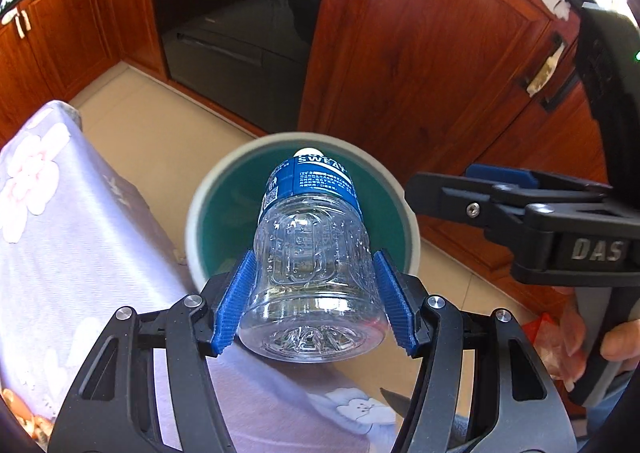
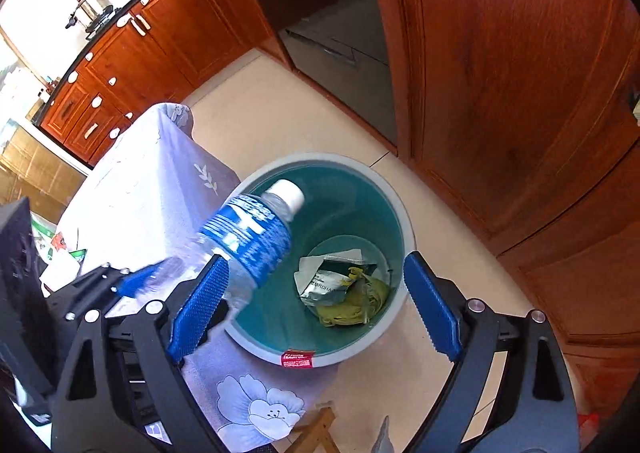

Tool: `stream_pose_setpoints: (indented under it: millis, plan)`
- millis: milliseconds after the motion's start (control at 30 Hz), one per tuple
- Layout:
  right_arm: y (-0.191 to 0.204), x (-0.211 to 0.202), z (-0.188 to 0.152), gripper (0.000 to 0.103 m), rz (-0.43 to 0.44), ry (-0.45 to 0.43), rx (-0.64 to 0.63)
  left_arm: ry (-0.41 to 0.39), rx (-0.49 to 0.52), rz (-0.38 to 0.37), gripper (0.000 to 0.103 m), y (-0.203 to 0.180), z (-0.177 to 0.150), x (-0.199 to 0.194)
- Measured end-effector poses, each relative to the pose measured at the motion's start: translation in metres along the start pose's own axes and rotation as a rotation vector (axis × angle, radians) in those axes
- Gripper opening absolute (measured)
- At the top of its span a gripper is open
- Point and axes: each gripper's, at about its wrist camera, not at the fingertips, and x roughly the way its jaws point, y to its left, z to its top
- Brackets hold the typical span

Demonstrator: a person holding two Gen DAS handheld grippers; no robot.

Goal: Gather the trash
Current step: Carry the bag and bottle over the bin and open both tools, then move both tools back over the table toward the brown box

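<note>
Over the trash bin (image 1: 404, 189), which stands on the floor (image 2: 280, 93) just beside the cloth-covered counter (image 1: 80, 213), I hold a plastic bottle (image 1: 312, 265) in my left claw (image 1: 314, 299). The blue pads (image 1: 236, 301) press on both sides of the bottle near its base, so the left claw is pinching the bottle. The bottle is tilted, its white cap (image 2: 289, 193) points forward and down to the mouth of the bin. From the right wrist view the cap end is already above the opening, but the base is above the edge of the counter.

My right claw (image 2: 316, 309) is spread wide and nothing is between its pads. It hangs above the bin, close to the near rim.

Inside the bin I see some trash on the bottom: a crumpled silver wrapper (image 2: 324, 281) and something yellow-green (image 2: 360, 301) beside it, touching it. So I judge that a part of the collecting is done.

What is left: the bottle is not yet in the bin, I think it must go a little more forward before I release it, otherwise the base may hit the rim or fall on the counter. On the far left of the right wrist view some papers or packages (image 2: 56, 249) lie at the edge of the counter. I cannot tell if they are trash to collect. Near the person's hand (image 1: 616, 341) in the left view there is also a reddish plastic thing (image 1: 556, 349), too unclear to name.
</note>
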Motion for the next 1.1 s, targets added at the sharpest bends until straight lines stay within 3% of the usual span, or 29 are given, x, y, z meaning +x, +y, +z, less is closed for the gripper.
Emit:
stream_pose_setpoints:
  millis: [400, 433, 500, 1100]
  plan:
    - [-0.005, 0.005, -0.004, 0.085, -0.024, 0.022, 0.021, 0.092, -0.030, -0.003, 0.063, 0.012, 0.007, 0.042]
    - [-0.005, 0.005, -0.005, 0.085, -0.026, 0.023, 0.022, 0.090, -0.032, 0.000, 0.063, 0.011, 0.009, 0.040]
    - [-0.005, 0.006, -0.005, 0.085, -0.027, 0.025, 0.022, 0.073, -0.026, 0.024, 0.075, 0.014, 0.011, 0.036]
    - [0.021, -0.006, -0.013, 0.086, -0.009, 0.029, -0.001, 0.010, -0.118, 0.078, 0.075, 0.026, -0.015, -0.019]
